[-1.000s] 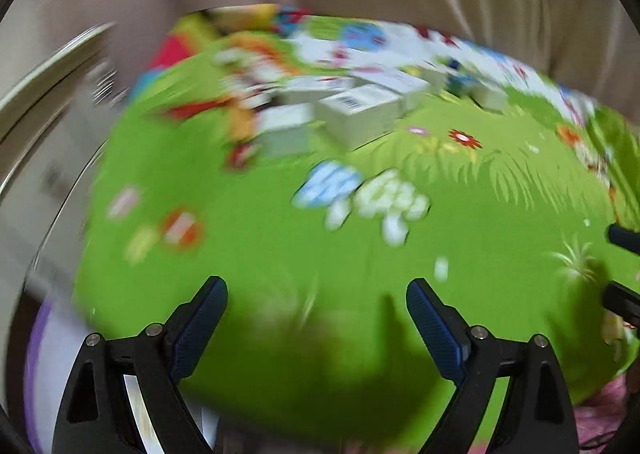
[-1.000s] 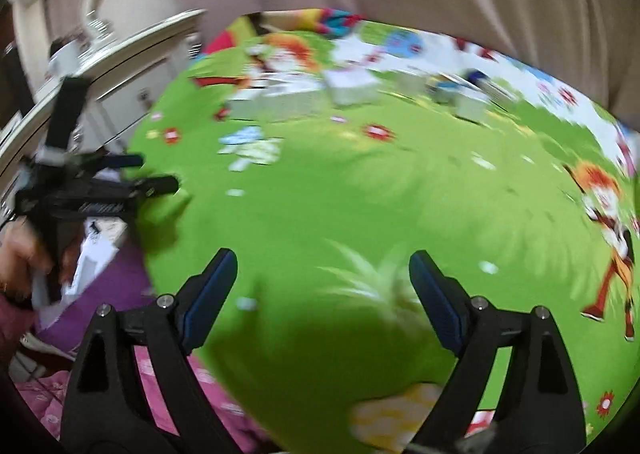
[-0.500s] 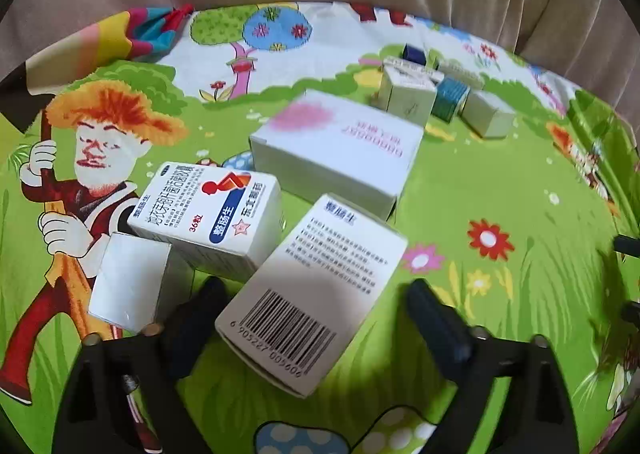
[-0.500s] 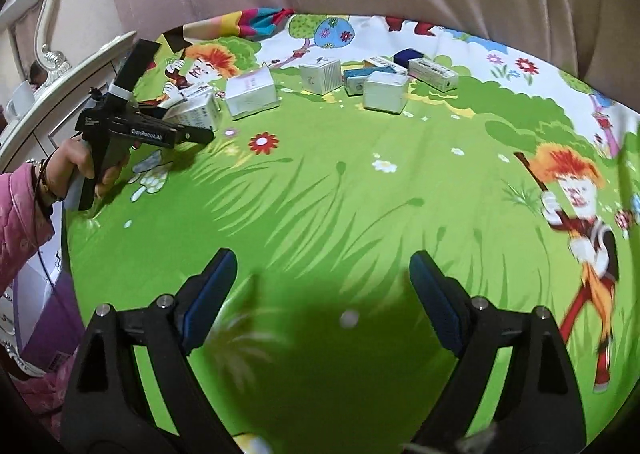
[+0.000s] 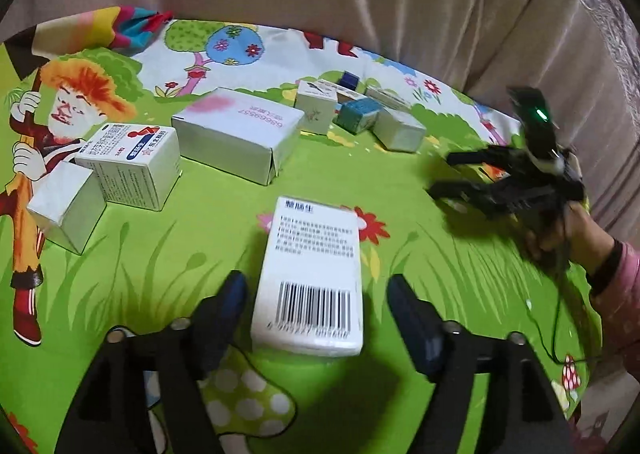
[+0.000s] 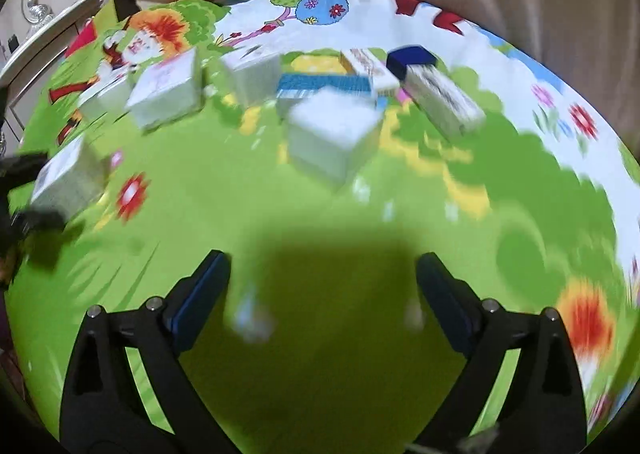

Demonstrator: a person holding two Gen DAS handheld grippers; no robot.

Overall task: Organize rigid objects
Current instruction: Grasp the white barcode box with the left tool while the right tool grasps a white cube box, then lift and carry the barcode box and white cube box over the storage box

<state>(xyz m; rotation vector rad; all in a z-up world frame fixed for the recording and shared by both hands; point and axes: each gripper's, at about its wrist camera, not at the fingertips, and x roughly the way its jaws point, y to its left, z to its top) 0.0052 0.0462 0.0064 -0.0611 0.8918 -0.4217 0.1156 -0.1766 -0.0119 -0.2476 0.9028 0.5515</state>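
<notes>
The white barcode-printed cardboard box (image 5: 312, 278) lies lengthwise between the left tool (image 5: 316, 314)'s opening, untouching pads; right tool (image 6: 320, 286) spreads empty.

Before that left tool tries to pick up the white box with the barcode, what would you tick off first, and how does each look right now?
1. White cardboard box with a barcode lies between the fingers of the left tool: ok.
2. Pads pressing on the box: not ok; jaws are opening, gaps show on both sides.
3. Box clear of the red-and-blue printed white carton: ok.
4. Right tool away from the box: ok.
5. Right tool empty: ok, nothing between its fingers.
6. Box flat on the green cartoon cloth: ok.
</notes>
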